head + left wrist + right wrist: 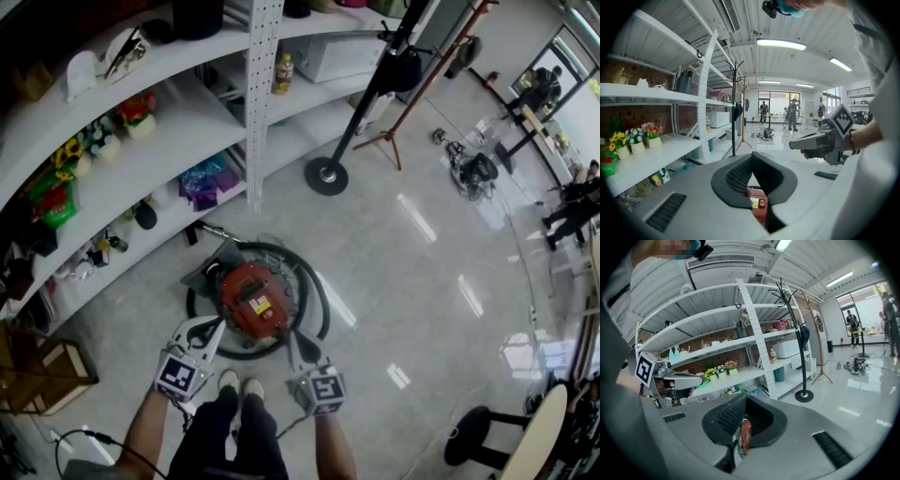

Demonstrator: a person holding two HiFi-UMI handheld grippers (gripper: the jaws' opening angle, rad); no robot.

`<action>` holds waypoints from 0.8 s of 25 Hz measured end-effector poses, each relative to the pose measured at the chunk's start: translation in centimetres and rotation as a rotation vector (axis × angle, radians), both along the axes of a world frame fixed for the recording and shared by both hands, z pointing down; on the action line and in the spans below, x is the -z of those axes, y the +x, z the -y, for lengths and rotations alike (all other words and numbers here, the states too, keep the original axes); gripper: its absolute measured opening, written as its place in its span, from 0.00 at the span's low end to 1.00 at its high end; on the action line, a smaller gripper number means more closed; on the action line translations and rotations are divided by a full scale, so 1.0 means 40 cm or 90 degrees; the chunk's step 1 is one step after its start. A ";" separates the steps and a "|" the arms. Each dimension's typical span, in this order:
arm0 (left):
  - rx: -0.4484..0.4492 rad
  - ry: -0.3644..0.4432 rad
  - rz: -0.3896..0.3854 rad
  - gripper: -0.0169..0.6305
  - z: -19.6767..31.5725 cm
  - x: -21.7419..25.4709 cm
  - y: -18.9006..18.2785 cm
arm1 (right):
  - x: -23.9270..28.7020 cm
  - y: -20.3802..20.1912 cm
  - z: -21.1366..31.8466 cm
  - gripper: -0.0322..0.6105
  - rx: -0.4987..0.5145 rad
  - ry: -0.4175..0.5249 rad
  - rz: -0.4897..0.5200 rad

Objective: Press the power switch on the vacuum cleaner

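A red canister vacuum cleaner (251,298) stands on the glossy floor, ringed by its black hose (320,302), with a yellow label on top. I stand just behind it. My left gripper (214,328) hovers over its near left edge, jaws together and empty. At the near right edge my right gripper (292,343) hangs the same way. The left gripper view shows the red body (755,208) and a round red button (762,203) through the slot between the jaws. A sliver of the vacuum (746,432) shows in the right gripper view.
Curved white shelves (169,141) with flowers, bottles and boxes run along the left. A coat stand's round base (325,175) sits beyond the vacuum. A wooden crate (52,370) is at the left, a black stool (469,436) at the lower right. My shoes (240,382) are behind the vacuum.
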State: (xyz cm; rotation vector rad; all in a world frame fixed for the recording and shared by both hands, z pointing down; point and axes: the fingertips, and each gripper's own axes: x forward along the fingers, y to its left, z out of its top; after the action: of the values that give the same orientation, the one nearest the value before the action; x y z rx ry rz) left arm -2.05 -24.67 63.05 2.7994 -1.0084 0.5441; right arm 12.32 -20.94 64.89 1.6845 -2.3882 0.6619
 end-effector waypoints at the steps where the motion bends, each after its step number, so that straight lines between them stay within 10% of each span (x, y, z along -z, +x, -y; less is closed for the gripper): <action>1: 0.002 0.002 -0.002 0.04 -0.002 0.017 -0.002 | 0.017 -0.003 -0.001 0.07 0.002 0.004 0.001; 20: -0.014 0.040 -0.022 0.04 -0.030 0.280 -0.002 | 0.289 -0.072 -0.045 0.07 0.034 0.040 0.011</action>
State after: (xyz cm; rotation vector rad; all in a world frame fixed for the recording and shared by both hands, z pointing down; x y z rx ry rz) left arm -2.11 -23.48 51.83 2.8671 -1.0073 0.4728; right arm 9.44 -19.14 53.32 1.6395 -2.4805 0.6016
